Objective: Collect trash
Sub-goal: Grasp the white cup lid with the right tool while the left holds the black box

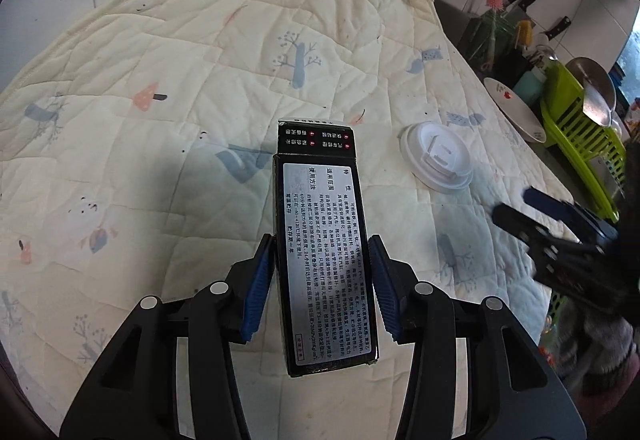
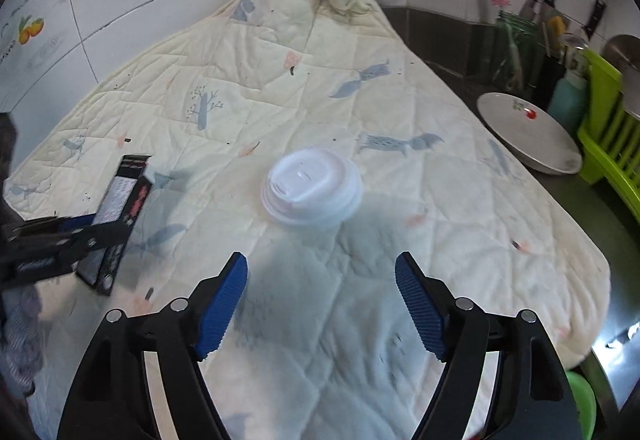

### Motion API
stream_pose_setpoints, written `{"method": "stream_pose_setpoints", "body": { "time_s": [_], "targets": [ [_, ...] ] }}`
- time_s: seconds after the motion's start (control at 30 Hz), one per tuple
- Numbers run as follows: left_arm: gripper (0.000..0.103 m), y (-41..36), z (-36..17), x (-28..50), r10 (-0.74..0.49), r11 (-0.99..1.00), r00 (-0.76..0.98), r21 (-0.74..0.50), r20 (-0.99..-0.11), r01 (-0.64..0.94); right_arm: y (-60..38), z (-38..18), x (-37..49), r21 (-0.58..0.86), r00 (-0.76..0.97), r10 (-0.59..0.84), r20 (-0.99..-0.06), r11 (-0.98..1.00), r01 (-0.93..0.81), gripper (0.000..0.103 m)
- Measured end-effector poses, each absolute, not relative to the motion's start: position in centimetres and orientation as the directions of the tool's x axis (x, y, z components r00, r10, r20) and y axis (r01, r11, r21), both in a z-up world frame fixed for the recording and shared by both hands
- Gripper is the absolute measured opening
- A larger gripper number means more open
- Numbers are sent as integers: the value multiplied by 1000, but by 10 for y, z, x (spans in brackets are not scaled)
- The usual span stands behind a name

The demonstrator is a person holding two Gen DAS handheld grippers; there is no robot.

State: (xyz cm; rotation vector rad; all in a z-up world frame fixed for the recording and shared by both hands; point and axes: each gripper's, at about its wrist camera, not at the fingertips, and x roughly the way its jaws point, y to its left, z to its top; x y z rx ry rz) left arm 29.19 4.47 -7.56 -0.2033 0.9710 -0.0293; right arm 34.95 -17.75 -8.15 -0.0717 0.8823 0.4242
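A box (image 1: pixel 325 252) is gripped lengthwise by the left claw (image 1: pixel 322 290); a lid (image 2: pixel 311 193) lies at 12 o'clock of the wide right claw (image 2: pixel 321 306).

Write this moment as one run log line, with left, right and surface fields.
left gripper: shut on black box | right gripper: open, short of white cup lid | surface: quilted cloth

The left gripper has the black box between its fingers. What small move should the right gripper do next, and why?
Probably move the right gripper straight forward toward the white cup lid. Its jaws are open and hold nothing, and the lid lies ahead on the quilt, roughly centred between them, while the left gripper is closed on the black box.
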Motion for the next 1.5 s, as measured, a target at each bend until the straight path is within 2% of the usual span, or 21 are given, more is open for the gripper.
{"method": "stream_pose_setpoints", "body": {
  "time_s": [0.1,0.2,0.5,0.63,0.83,1.0,1.5],
  "targets": [
    [46,49,-73,286,-114,981,575,-183,-810,-63,-163,-87,367,117,551,336,-764,912,-393,76],
    [46,54,-72,283,-118,981,581,-187,-806,-61,-151,-92,384,126,548,331,-768,917,-378,82],
    [46,62,-71,278,-129,980,589,-194,-798,-49,-135,-110,424,168,526,307,-793,941,-295,83],
    [46,64,-73,278,-134,979,586,-200,-799,-49,-130,-114,432,135,533,270,-802,951,-279,83],
    [46,64,-73,279,-137,978,584,-202,-800,-47,-128,-116,436,90,547,223,-807,962,-260,83],
    [46,65,-73,279,-135,978,584,-203,-801,-52,-135,-122,442,143,515,254,-819,959,-245,84],
    [46,57,-65,268,-159,976,593,-215,-789,-24,-146,-110,406,154,541,288,-790,948,-279,83]
  ]
}}
